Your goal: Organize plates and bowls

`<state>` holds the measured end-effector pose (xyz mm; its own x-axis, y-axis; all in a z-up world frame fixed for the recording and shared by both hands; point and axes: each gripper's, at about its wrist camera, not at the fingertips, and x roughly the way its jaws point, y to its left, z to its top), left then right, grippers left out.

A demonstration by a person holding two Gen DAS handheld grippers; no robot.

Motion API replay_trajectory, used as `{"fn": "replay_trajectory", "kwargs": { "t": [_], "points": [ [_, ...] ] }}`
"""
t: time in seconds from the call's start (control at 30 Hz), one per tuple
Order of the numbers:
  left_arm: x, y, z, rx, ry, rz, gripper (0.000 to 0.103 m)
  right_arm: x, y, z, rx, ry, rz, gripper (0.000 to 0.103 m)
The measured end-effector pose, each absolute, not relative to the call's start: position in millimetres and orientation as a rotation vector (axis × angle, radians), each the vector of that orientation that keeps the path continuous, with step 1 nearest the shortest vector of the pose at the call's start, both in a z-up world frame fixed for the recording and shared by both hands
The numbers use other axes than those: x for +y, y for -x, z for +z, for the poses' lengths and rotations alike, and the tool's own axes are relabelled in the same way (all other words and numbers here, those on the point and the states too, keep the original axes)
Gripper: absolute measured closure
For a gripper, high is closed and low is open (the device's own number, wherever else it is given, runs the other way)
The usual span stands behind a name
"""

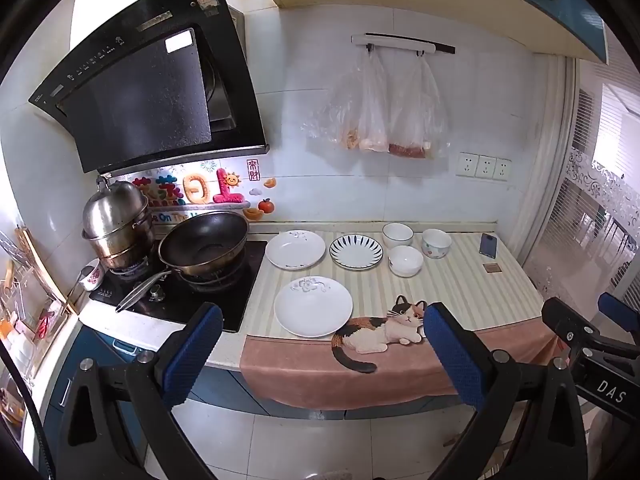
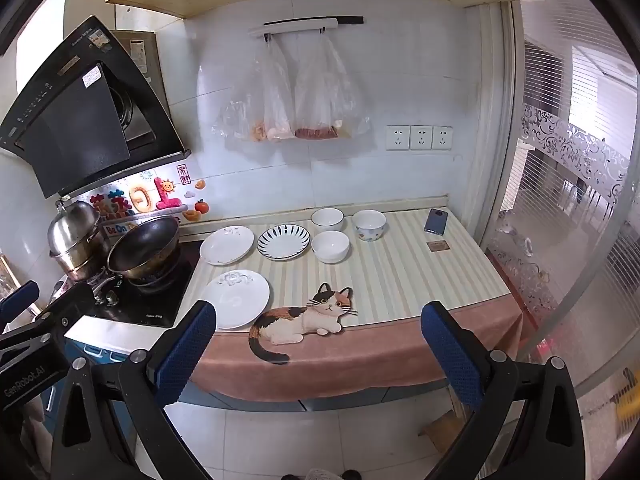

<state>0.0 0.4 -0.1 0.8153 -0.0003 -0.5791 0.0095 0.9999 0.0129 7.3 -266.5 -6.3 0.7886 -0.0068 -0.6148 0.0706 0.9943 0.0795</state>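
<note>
Three plates lie on a striped mat (image 1: 460, 292) (image 2: 400, 272): a white plate near the front (image 1: 313, 306) (image 2: 236, 298), a white plate behind it (image 1: 295, 249) (image 2: 227, 245), and a blue-striped plate (image 1: 356, 251) (image 2: 283, 241). Three bowls stand to their right: a white bowl (image 1: 405, 260) (image 2: 330, 245), a blue-rimmed bowl (image 1: 397, 234) (image 2: 327, 219), and a flower-patterned bowl (image 1: 436, 243) (image 2: 369, 224). My left gripper (image 1: 322, 350) and my right gripper (image 2: 318, 348) are open and empty, held in front of the counter edge, apart from the dishes.
A stove (image 1: 180, 280) with a black wok (image 1: 204, 242) and a steel steamer pot (image 1: 116, 224) is at the left. A phone (image 1: 488, 245) and a small card (image 1: 492, 267) lie at the mat's right. Plastic bags (image 1: 380, 112) hang on the wall. A glass door (image 2: 568, 200) is at right.
</note>
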Motion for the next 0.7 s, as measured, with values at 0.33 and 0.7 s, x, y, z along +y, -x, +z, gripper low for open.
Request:
{"fn": "replay_trajectory", "kwargs": {
  "t": [0.33,0.7],
  "points": [
    [-0.6,1.9,1.5,0.609,-0.019,0.001,0.000,-266.8,-8.5,-8.2,0.652,-0.111,-0.034,0.000],
    [3.0,-2.9,1.1,0.609,-0.016,0.000,0.000,-261.2,-14.2,-8.9,0.656,-0.091,-0.036,0.000]
  ]
}}
